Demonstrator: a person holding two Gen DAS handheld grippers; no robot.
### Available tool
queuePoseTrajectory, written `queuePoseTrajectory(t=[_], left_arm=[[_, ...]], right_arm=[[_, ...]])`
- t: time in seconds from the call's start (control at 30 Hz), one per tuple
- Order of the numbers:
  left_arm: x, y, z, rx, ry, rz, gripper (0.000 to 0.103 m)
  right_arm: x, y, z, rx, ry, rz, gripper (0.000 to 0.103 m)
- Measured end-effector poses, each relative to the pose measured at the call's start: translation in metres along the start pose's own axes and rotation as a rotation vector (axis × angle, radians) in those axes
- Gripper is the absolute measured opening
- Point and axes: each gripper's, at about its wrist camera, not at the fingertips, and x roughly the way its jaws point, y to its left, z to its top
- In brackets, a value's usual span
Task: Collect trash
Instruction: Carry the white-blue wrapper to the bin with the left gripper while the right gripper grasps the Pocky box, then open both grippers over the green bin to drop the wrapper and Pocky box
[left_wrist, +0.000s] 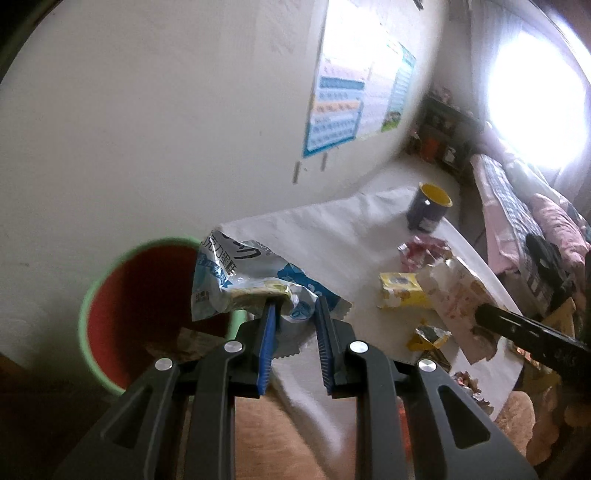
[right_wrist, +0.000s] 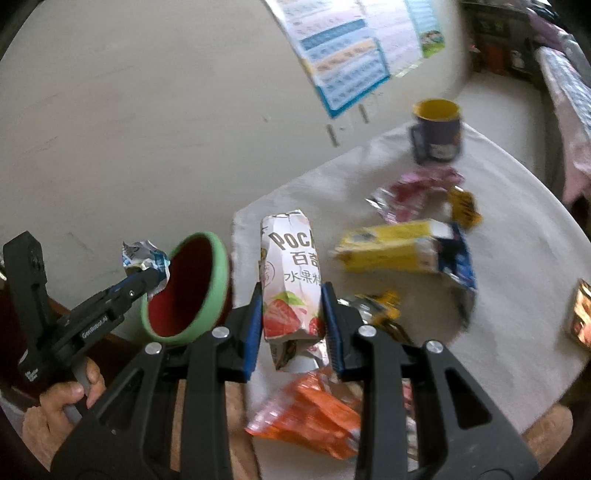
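bin (right_wrist: 188, 288) left of table (right_wrist: 517, 258) | mug (right_wrist: 437, 129) at table's far end (wrappers (right_wrist: 402, 251) nearer)

daylight floods in from a window (left_wrist: 535, 92) at upper right of the left wrist view, blown out to pure white w/ a hazy bloom over the bedding (left_wrist: 517, 206) beside it. glare also washes out the top of the wall poster (left_wrist: 354, 88). the wall (left_wrist: 129, 110) reads soft, evenly lit, dim toward the corners. strong fisheye bend; dark vignette at the frame edges in both views. motion blur smears the mug (right_wrist: 437, 129) and wrappers (right_wrist: 413, 192) in the right wrist view; the green bin rim (left_wrist: 110, 273) is soft too. shadows faint on the white tablecloth (right_wrist: 517, 240).
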Motion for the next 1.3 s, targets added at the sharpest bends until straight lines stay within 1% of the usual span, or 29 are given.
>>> queuePoseTrajectory(t=[0.1, 0.27, 0.5, 0.63, 0.73, 0.8, 0.9, 1.0, 1.07, 1.17, 1.3], left_arm=[[-0.009, 0.024, 0.003, -0.048, -0.015, 0.037, 0.019], [-0.016, 0.068, 0.001, -0.126, -0.016, 0.089, 0.019], [-0.023, 0.117, -0.011, -0.220, -0.024, 0.122, 0.019], [-0.030, 0.142, -0.014, -0.264, -0.035, 0.139, 0.019], [-0.035, 0.153, -0.018, -0.278, -0.043, 0.156, 0.019], [-0.036, 0.160, -0.020, -0.295, -0.041, 0.153, 0.019], [-0.030, 0.161, -0.018, -0.294, -0.028, 0.145, 0.019], [-0.017, 0.164, -0.015, -0.298, 0.000, 0.138, 0.019], [-0.010, 0.167, -0.016, -0.317, 0.022, 0.128, 0.019], [-0.001, 0.165, -0.019, -0.321, 0.051, 0.128, 0.019], [0.005, 0.166, -0.024, -0.321, 0.070, 0.129, 0.019]], right_arm=[[0.009, 0.025, 0.006, -0.055, 0.008, 0.027, 0.030], [0.021, 0.053, 0.005, -0.105, 0.042, 0.051, 0.030], [0.030, 0.077, 0.000, -0.144, 0.080, 0.050, 0.030], [0.036, 0.085, 0.000, -0.137, 0.100, 0.058, 0.030], [0.039, 0.093, 0.001, -0.149, 0.107, 0.057, 0.030], [0.041, 0.098, 0.003, -0.153, 0.113, 0.065, 0.030], [0.047, 0.112, 0.008, -0.159, 0.121, 0.092, 0.030], [0.056, 0.134, 0.014, -0.196, 0.124, 0.120, 0.030], [0.066, 0.146, 0.017, -0.211, 0.140, 0.138, 0.030], [0.090, 0.161, 0.016, -0.209, 0.188, 0.161, 0.030], [0.107, 0.171, 0.010, -0.207, 0.225, 0.170, 0.030]])
